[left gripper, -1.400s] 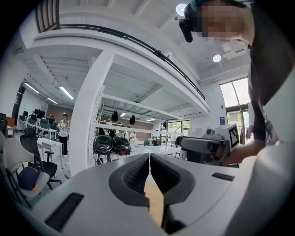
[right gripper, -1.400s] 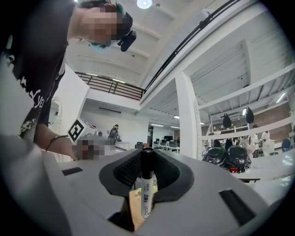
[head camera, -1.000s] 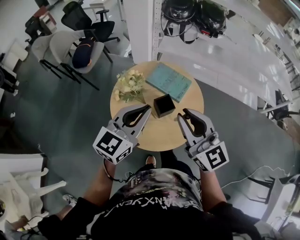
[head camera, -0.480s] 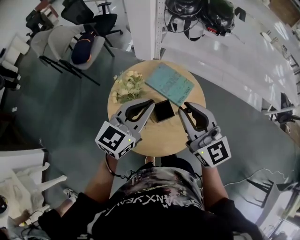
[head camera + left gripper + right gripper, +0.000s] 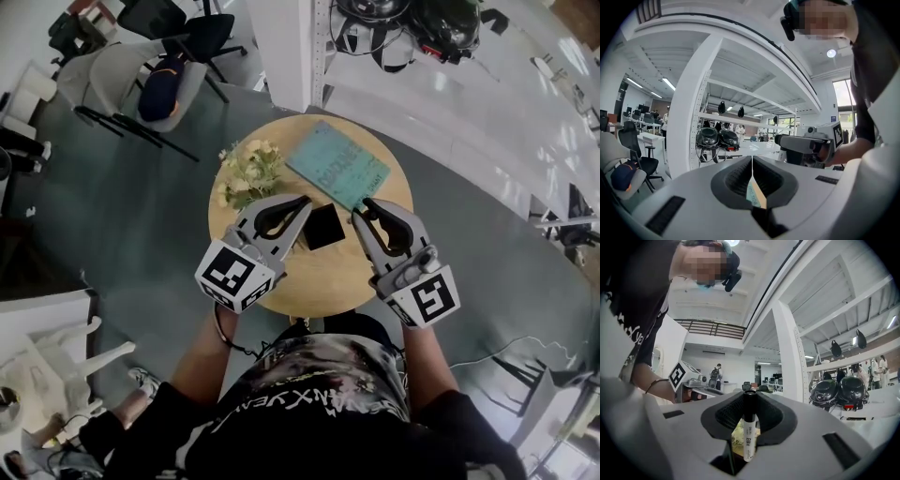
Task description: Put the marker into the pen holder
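The black square pen holder (image 5: 324, 226) stands in the middle of the round wooden table (image 5: 328, 278). My right gripper (image 5: 362, 210) hovers just right of it, shut on a marker (image 5: 749, 433). The marker, white-bodied with a black cap on top, stands upright between the jaws in the right gripper view. The right gripper (image 5: 750, 397) points roughly level. My left gripper (image 5: 306, 202) hangs at the holder's left edge. In the left gripper view the left gripper (image 5: 752, 158) has its jaws closed together with nothing between them. The marker is hidden in the head view.
A bunch of pale flowers (image 5: 246, 174) lies at the table's left and a teal book (image 5: 337, 166) at its far side. Beyond the table are a white pillar (image 5: 281, 52) and shelving with helmets (image 5: 412, 19). Office chairs (image 5: 155, 75) stand at far left.
Both grippers have moved forward over the table. Their tips now flank the pen holder instead of stopping short of it. The marker stays in the right jaws.
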A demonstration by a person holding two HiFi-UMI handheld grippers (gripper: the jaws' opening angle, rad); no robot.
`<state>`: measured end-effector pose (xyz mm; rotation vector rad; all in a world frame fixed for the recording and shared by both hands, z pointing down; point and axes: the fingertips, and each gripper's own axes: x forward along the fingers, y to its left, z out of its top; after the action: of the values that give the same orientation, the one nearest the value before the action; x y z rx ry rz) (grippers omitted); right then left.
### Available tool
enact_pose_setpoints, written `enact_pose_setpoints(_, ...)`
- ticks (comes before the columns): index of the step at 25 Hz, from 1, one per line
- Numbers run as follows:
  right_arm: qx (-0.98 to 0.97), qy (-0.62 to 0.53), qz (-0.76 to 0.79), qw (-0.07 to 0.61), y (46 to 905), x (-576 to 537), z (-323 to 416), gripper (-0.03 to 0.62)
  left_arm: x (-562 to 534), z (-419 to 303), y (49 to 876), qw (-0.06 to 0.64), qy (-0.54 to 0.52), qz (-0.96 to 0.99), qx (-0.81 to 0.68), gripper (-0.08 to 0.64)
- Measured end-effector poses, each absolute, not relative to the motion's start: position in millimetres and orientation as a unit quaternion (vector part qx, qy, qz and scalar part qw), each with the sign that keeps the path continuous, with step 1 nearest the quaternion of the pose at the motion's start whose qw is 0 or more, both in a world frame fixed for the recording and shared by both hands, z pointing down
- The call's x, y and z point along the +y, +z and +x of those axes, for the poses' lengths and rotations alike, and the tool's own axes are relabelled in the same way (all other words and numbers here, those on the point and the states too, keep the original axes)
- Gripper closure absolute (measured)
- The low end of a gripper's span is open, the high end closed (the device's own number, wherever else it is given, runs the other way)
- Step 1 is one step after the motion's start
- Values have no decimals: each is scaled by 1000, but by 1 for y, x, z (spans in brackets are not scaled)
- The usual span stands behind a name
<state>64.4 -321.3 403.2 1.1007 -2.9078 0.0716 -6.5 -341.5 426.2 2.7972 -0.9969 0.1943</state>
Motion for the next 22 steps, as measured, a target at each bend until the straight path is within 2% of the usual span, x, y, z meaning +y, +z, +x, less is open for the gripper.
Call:
enact_pose_setpoints(11, -942, 45, 331, -16, 451, -347, 40, 518, -355, -7, 475, 113, 79, 929, -343, 535)
enact_pose_setpoints(22, -950, 82, 301, 16, 517, -337, 29, 518, -350, -7, 516, 138, 89, 923, -348, 535)
